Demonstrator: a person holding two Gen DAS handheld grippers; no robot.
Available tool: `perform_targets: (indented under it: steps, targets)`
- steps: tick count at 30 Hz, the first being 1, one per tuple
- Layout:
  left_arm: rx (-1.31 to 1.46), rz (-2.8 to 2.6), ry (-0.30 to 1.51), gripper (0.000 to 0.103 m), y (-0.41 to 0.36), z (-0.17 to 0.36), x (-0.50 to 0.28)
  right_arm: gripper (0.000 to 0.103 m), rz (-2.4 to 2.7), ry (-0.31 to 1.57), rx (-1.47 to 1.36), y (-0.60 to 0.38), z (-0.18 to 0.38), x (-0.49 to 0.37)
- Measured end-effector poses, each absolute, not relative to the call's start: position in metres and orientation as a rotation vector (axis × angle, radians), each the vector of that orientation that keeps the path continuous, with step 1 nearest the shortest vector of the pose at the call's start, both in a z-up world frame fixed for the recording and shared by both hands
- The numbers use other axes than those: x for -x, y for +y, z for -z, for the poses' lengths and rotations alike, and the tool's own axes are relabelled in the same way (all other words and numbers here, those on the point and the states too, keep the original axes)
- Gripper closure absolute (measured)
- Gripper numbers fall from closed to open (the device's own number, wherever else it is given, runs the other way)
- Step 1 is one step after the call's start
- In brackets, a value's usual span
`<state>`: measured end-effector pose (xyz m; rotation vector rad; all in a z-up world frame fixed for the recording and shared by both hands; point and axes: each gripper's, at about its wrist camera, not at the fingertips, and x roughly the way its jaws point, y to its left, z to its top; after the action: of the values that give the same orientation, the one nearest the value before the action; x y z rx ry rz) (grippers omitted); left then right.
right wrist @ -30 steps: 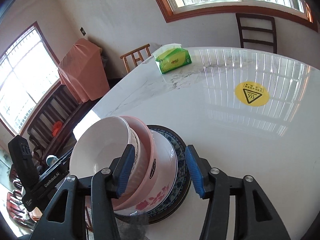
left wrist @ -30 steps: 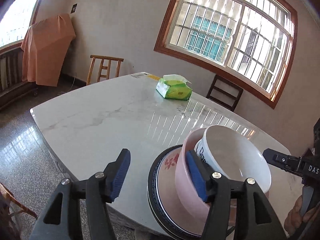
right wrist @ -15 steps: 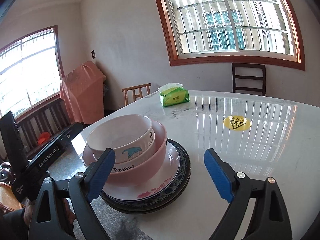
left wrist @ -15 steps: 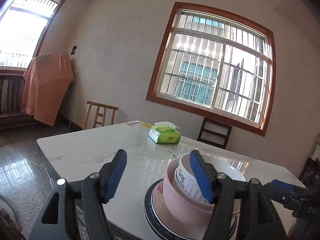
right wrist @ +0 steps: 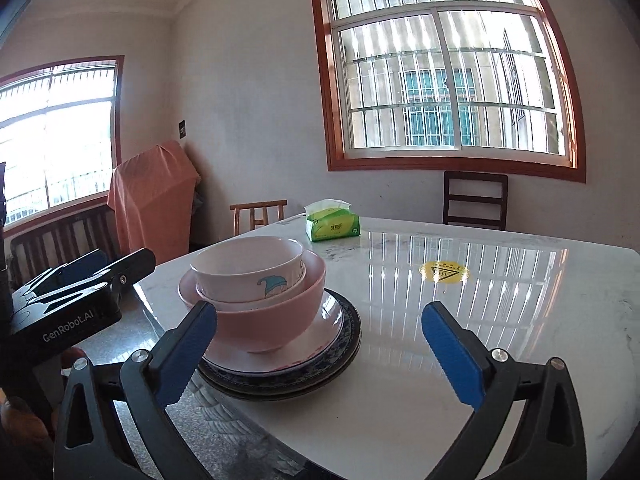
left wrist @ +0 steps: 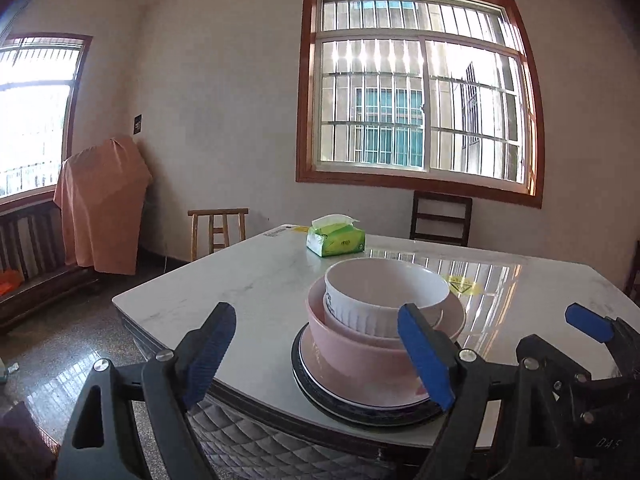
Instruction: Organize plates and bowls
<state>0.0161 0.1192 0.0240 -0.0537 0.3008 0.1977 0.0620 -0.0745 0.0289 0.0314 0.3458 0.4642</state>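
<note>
My left gripper (left wrist: 320, 354) and right gripper (right wrist: 324, 350) both stand wide, jaws just opened further, nothing gripped between the blue pads. On the near corner of the white marble-topped table (right wrist: 500, 320) rests one stack: a white ceramic bowl (right wrist: 250, 270) nested in a pink bowl (right wrist: 276, 312), on a white floral plate (right wrist: 328, 322), on a dark blue-rimmed plate (right wrist: 348, 344). A green tissue pack (right wrist: 332, 226) lies at the far edge.
</note>
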Motion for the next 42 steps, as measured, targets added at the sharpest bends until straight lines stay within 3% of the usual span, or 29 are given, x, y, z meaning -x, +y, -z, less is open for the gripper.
perform_targets:
  steps: [7, 42]
  targets:
    - [0.080, -0.206, 0.398, 0.018, 0.114, -0.010, -0.017, 0.001, -0.480, 0.358, -0.035, -0.078, -0.024, -0.049]
    - [0.124, -0.148, 0.514, 0.013, 0.113, 0.005, -0.014, 0.001, -0.511, 0.405, -0.050, -0.078, -0.016, -0.037]
